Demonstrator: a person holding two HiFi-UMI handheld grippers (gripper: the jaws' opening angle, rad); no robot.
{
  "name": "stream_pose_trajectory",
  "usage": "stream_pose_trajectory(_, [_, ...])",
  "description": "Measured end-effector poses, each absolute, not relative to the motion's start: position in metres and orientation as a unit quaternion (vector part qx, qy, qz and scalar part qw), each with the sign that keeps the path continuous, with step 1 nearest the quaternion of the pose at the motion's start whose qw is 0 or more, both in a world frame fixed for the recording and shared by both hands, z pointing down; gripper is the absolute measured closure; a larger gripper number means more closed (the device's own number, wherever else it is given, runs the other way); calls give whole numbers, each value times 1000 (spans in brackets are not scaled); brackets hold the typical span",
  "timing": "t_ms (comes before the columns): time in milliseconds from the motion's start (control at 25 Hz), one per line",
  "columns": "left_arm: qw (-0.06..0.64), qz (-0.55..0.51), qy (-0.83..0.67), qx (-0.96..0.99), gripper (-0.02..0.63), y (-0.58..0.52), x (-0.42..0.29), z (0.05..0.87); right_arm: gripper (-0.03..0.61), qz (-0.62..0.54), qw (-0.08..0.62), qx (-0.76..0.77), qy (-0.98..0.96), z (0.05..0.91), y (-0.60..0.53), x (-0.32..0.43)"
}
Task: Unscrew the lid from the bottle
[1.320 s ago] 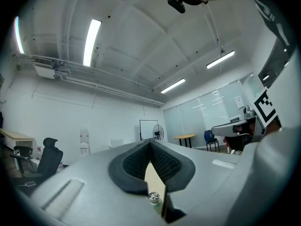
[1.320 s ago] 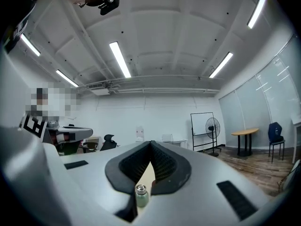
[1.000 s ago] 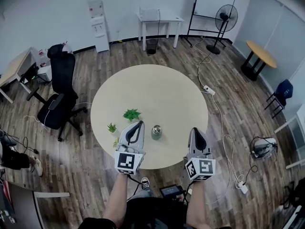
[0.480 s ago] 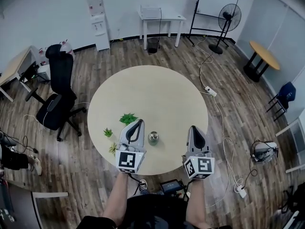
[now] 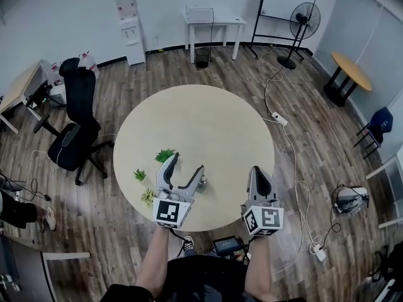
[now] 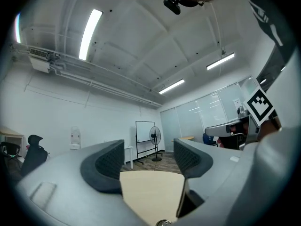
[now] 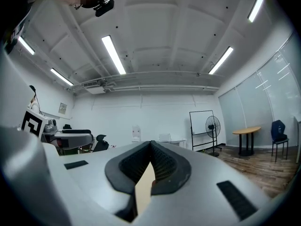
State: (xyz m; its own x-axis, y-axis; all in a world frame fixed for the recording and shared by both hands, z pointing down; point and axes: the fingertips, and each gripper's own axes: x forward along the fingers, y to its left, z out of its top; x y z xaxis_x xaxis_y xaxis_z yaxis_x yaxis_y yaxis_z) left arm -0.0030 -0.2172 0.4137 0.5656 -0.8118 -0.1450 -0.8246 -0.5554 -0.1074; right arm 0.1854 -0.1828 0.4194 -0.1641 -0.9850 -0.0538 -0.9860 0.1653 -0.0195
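At the near side of the round table (image 5: 214, 124): the bottle (image 5: 203, 181) is standing upright, well short of the table's near edge.
Bottle against the left gripper: it is showing just right of the right-hand jaw, which is covering part of it; a second ago it was standing in plain sight in the gap between the two grippers.
Lid (image 6: 163, 223): only its rim is showing, at the bottom edge of the left gripper view, low between the jaws and clear of both pads.
Left gripper (image 5: 188, 162): its jaws are standing spread, having just been opening; in both earlier frames they were pressed together. Bare tabletop is filling the space between them in its own view (image 6: 148, 157).
Right gripper (image 5: 257, 168): its jaws are pressing together on nothing, as in the earlier frames; in its own view (image 7: 150, 166) a thin sliver of tabletop is showing through the seam.
Both grippers: they are pointing away from the person over the near part of the table, side by side, the right one well right of the bottle.
Plants: three small green ones are sitting left of the bottle, the far one (image 5: 165, 155) just beyond the left jaw, the middle one (image 5: 139, 175) further left, the near one (image 5: 148, 197) close to the table's edge.
Table in the frame: its near edge is lying closer to the marker cubes than a second ago.
Office chair (image 5: 77, 128): it is standing on the floor, left of the table.
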Motion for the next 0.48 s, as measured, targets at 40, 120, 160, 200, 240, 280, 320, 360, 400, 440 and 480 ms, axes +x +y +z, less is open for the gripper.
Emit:
stream_pose_trajectory(40, [82,43,461,-882,266,-217,-1,413,575,9,26,-646,763,420,-183,186])
stream_pose_trajectory(120, [82,37,457,-885,243,-217,2,417,575,7,25,-646,763,422,-184,188])
stream_pose_trajectory(160, [82,32,456,-886,236,-217,4,419,575,6,25,-646,763,423,-184,189])
stream_pose_trajectory(200, [80,28,454,-887,224,-217,6,423,575,6,25,-646,763,423,-184,190])
stream_pose_trajectory(240, [78,24,453,-888,207,-218,7,427,575,5,24,-646,763,424,-185,190])
stream_pose_trajectory(280, [74,18,452,-889,204,-219,8,433,575,4,24,-647,762,425,-185,191])
stream_pose_trajectory(320, [69,10,452,-889,204,-221,9,441,575,3,23,-646,763,426,-187,191])
stream_pose_trajectory(360, [63,2,451,-890,204,-223,10,451,575,2,22,-646,763,427,-188,192])
stream_pose_trajectory(400, [56,-6,450,-891,204,-224,11,462,575,1,20,-646,763,429,-189,192])
stream_pose_trajectory(440, [49,-12,449,-892,204,-225,12,475,575,-1,18,-646,763,430,-190,193])
stream_pose_trajectory(480, [42,-18,448,-893,204,-225,14,488,575,-2,16,-646,763,431,-191,194])
